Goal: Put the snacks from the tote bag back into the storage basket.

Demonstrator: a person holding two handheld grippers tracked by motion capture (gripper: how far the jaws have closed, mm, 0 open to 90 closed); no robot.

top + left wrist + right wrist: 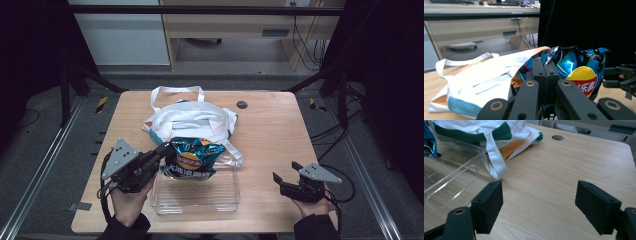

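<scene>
Left gripper (162,150) at the left of the tabletop (280,135), fingers (537,71) pressed together and pinching the crimped edge of a blue chip bag (192,157). Bag held upright over the far end of a clear plastic bin (197,192), lower edge dipping toward the bin's open top; whether it touches the bin floor, cannot tell. Seen along the left gripper view: bag (579,72) crumpled, yellow-and-red logo facing the camera, seam clamped between the two black pads.

Just behind the bag, a white tote bag (192,117) with green trim, lying flat and rumpled, one handle looped toward the far edge, another strap draped against the bin's far right corner. In the right gripper view, tote bag (486,132) showing an orange lining beside the bin's clear rim (454,182).

Right gripper (286,176) well apart, low at the right near edge, fingers (487,206) spread wide with bare wood between them, holding nothing.
</scene>
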